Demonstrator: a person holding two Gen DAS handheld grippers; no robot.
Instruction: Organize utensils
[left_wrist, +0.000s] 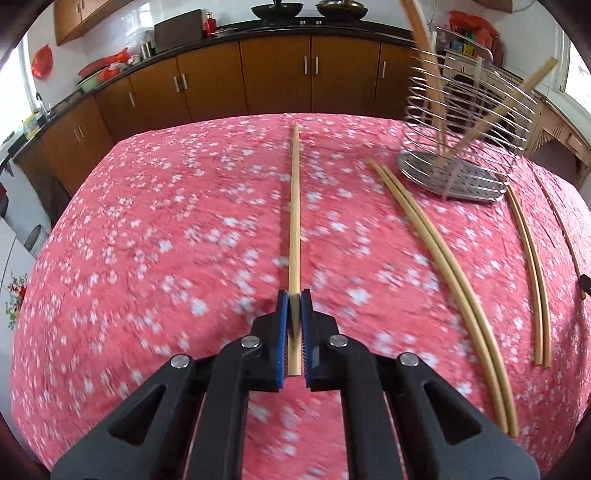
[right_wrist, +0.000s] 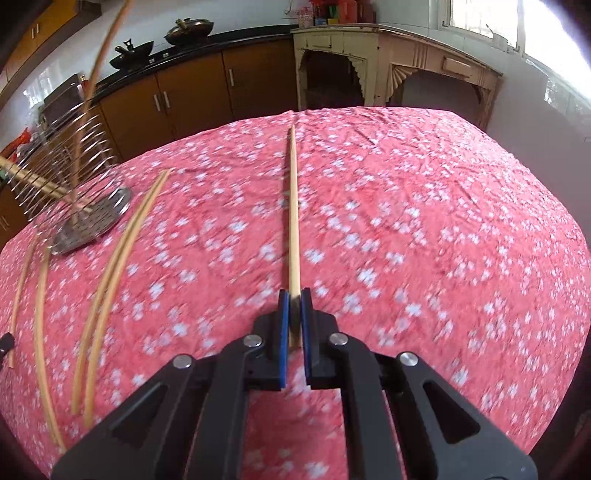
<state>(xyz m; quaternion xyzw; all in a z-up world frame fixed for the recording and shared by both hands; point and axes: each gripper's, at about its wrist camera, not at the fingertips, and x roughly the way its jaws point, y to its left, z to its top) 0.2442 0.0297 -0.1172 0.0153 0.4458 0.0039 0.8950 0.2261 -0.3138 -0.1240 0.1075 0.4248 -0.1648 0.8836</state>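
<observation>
My left gripper is shut on a pale wooden chopstick that runs straight ahead over the pink flowered tablecloth. In the right wrist view my right gripper is likewise shut on another chopstick, pointing forward above the cloth. A wire utensil holder on a perforated steel base stands at the far right of the left view and holds several chopsticks. It appears at the far left in the right view. A loose pair of chopsticks lies beside it.
More loose chopsticks lie near the table's right edge in the left wrist view; the same ones show at the left in the right wrist view. Brown kitchen cabinets and a cream sideboard stand behind the table.
</observation>
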